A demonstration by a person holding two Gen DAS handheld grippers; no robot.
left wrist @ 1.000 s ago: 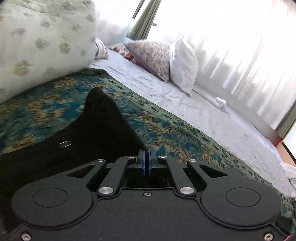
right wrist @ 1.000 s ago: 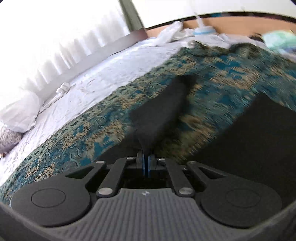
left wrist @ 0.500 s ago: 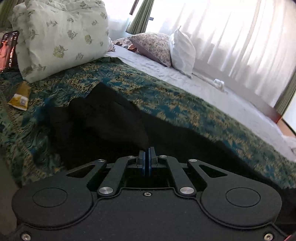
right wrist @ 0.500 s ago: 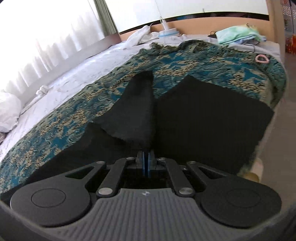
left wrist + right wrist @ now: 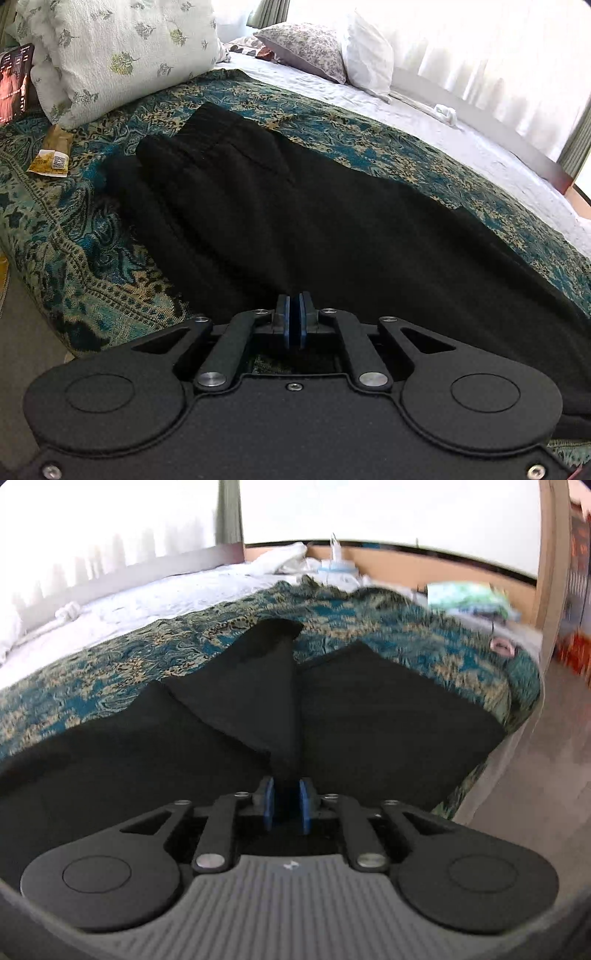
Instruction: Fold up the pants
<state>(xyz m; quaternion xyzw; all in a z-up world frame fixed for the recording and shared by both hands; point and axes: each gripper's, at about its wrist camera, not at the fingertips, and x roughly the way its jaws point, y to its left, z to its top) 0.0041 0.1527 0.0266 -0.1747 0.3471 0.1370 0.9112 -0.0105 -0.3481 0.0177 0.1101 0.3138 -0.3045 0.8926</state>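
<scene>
Black pants (image 5: 295,206) lie folded lengthwise on the patterned bedspread (image 5: 74,251), waistband toward the pillows. My left gripper (image 5: 294,320) rests at their near edge. Its blue pads (image 5: 282,321) are almost together on a thin bit of the cloth, and the jaws are just starting to open. In the right wrist view the leg ends of the pants (image 5: 388,709) spread over the bed's corner, with a raised fold (image 5: 258,686) running up the middle. My right gripper (image 5: 285,803) is opening: its pads (image 5: 269,805) stand apart with the fold's near end loose between them.
A leaf-print pillow (image 5: 122,51) and a yellow wrapper (image 5: 50,160) lie beyond the waistband, with more pillows (image 5: 332,51) on the white sheet (image 5: 424,122). The bed's edge and floor (image 5: 535,760) lie to the right. A pink ring (image 5: 500,646) and folded green cloth (image 5: 469,596) sit near the far corner.
Both grippers came down toward the near edge, laying the lifted black cloth flat over the lower layer. The right gripper's pads have parted; half a second ago they were pinched on the fold.
</scene>
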